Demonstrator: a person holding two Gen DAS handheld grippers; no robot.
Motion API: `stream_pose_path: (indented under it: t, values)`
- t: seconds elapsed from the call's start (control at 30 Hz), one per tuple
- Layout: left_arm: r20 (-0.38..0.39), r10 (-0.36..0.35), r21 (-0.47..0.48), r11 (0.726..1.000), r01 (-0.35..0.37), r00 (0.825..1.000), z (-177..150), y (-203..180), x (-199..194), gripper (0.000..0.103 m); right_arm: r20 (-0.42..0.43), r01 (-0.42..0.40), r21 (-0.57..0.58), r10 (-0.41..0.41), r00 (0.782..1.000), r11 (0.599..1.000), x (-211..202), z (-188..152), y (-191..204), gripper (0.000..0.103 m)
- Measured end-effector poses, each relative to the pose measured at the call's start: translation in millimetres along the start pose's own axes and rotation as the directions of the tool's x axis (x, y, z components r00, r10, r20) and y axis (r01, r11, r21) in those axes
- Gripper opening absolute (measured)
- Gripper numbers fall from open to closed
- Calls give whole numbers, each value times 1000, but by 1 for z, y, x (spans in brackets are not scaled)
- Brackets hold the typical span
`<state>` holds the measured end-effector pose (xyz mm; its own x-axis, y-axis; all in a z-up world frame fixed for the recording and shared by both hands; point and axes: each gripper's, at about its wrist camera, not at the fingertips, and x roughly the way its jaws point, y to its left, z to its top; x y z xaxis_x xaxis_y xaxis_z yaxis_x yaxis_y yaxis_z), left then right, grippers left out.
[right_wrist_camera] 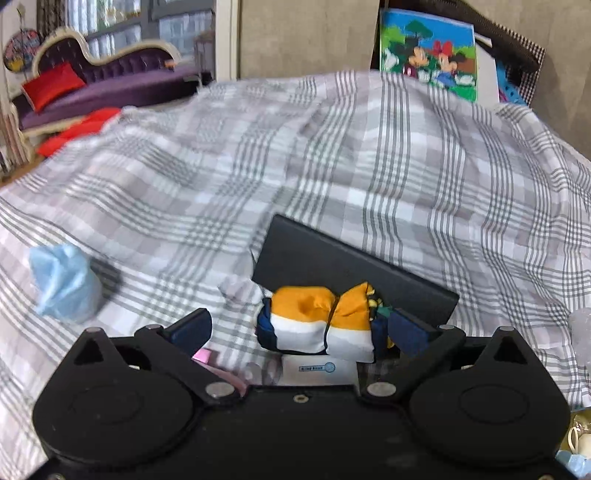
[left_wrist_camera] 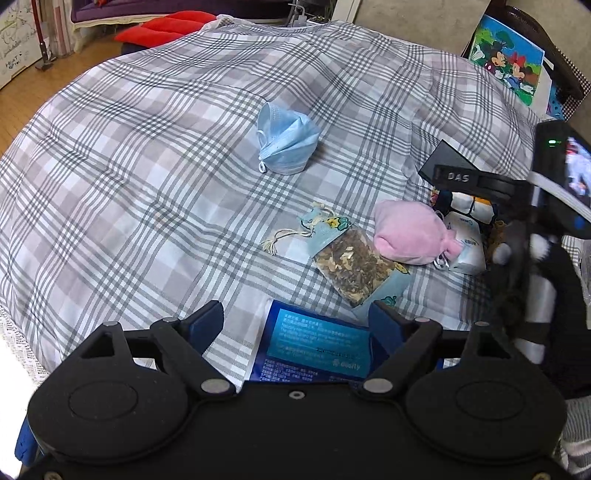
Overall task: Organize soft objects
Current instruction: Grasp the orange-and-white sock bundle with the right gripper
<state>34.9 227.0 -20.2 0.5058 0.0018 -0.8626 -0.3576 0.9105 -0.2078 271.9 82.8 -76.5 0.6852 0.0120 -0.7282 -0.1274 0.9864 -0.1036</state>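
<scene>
Soft objects, a blue face mask (left_wrist_camera: 286, 142), a pink pouch (left_wrist_camera: 408, 230) and a blue packet (left_wrist_camera: 317, 347), are seen on the checked cloth (left_wrist_camera: 147, 166) in the left wrist view; the left gripper (left_wrist_camera: 297, 325) stands open around the packet, seemingly not pressing. In the right wrist view, the right gripper (right_wrist_camera: 299, 328) is spread wide before a rolled orange-and-white cloth bundle (right_wrist_camera: 317, 321), light and yielding, best pinched across its middle

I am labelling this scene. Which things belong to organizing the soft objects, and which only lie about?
Job: blue face mask, pink pouch, herb sachet, folded socks, tissue pack.
Lying about: cartoon picture, red cushions, purple sofa.
</scene>
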Motion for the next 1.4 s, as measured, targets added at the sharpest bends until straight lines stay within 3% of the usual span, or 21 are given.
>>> stream_pose_path:
  t: [0.2,0.37,0.43,0.63,0.87,1.07,1.17,1.27,1.4]
  values:
    - [-3,9,-14,1000,-9,1000,1,1,2,82,-20,47,-18,-47,999,999,23,1,4,99]
    - [-10,15,-14,1000,-15,1000,1,-1,6,82,-35,65,-61,-67,997,996,28,0,3,72]
    - [-11,13,-4,1000,-13,1000,1,-4,6,82,-26,48,-56,-49,998,997,20,-1,-2,66]
    - [-4,14,14,1000,-14,1000,1,-10,9,82,51,-63,77,60,997,995,-33,-12,-32,64]
    - [3,11,19,1000,-11,1000,0,-15,12,82,214,-178,128,148,966,976,-121,-70,-64,64]
    - [1,3,33,999,-3,1000,-3,-25,17,82,370,-90,99,47,928,991,-171,-148,-68,65]
    - [5,-3,54,999,3,1000,-4,-34,19,82,407,-65,72,30,913,995,-181,-180,-71,64]
    - [8,-2,80,997,2,1000,-5,-45,20,82,405,-31,51,8,914,998,-179,-199,-77,64]
    - [2,-6,115,993,5,1000,-3,-67,23,82,409,-82,59,51,911,995,-185,-205,-88,64]
